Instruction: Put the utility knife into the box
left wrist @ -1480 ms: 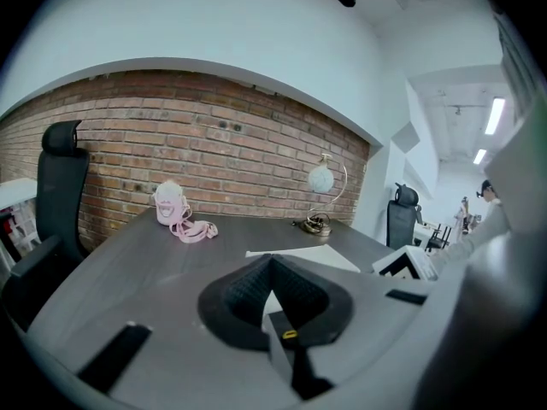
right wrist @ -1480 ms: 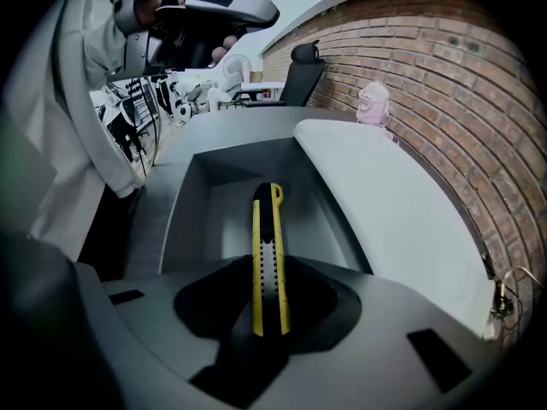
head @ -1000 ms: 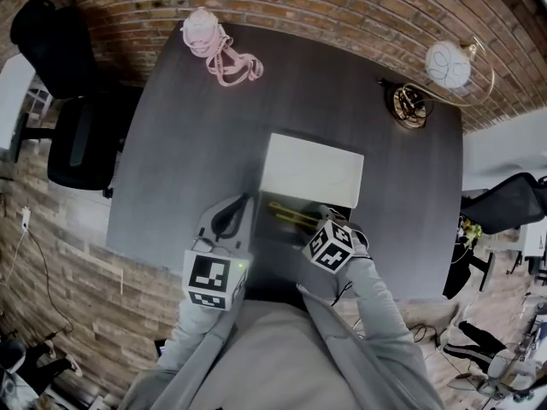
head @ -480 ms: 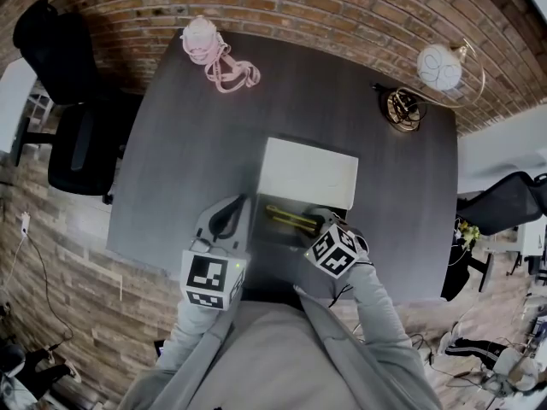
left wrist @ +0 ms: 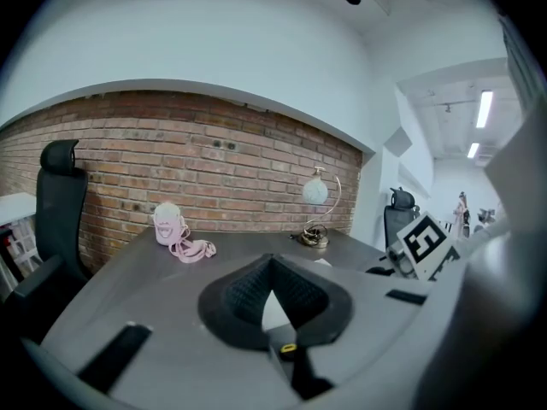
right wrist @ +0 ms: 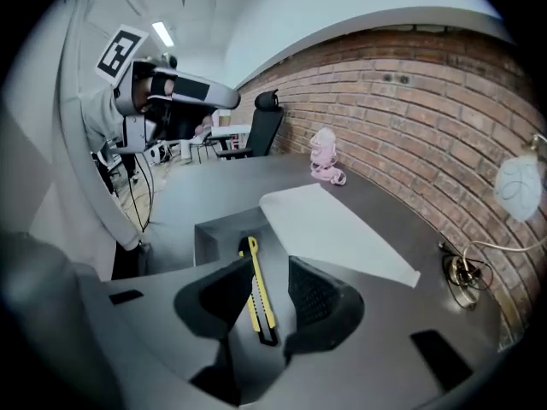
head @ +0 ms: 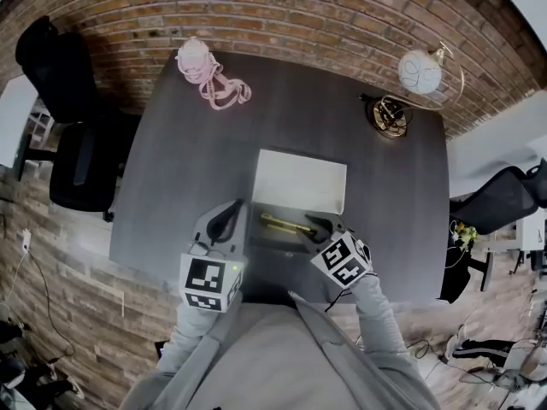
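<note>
The utility knife (right wrist: 256,295), just one, is laid in the one box (right wrist: 209,237), between the released right hand-held gripper's (right wrist: 267,272) jaws; the left hand-held gripper (left wrist: 272,263) is clenched, empty.

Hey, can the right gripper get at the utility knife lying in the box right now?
Probably yes. The right gripper has its jaws apart with the utility knife showing between them. The box is open, its lid folded back, and nothing covers the knife.
</note>
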`<state>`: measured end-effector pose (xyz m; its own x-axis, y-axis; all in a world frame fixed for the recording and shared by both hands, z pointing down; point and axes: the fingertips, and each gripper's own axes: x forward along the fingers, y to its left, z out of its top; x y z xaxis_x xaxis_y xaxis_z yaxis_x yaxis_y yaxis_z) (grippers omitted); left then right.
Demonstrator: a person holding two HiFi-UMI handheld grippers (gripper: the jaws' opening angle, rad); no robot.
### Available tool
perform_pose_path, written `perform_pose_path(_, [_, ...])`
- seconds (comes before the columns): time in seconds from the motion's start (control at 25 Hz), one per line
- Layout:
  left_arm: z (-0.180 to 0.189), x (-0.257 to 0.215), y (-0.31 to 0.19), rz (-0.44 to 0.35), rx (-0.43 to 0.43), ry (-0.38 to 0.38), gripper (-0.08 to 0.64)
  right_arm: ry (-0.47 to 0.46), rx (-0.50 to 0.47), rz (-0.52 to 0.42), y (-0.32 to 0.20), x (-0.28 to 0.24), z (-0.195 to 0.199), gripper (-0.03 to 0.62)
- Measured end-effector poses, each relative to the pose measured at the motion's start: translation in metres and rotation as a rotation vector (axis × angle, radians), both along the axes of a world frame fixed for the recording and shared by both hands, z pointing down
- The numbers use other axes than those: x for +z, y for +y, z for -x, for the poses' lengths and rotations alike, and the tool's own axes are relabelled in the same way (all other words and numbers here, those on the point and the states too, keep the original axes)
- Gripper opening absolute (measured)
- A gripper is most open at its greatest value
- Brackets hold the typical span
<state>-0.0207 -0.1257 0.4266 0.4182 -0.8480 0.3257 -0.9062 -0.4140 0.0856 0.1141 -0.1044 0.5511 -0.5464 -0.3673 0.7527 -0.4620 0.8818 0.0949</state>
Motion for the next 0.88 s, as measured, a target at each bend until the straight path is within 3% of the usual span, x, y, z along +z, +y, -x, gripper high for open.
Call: perform_pose_path(0.88, [-0.014,-0.037,0.001,-0.083,0.047,0.005,0.018,-0.580,0.373,-0.253,-0.016,-0.162,-0.036,0.121])
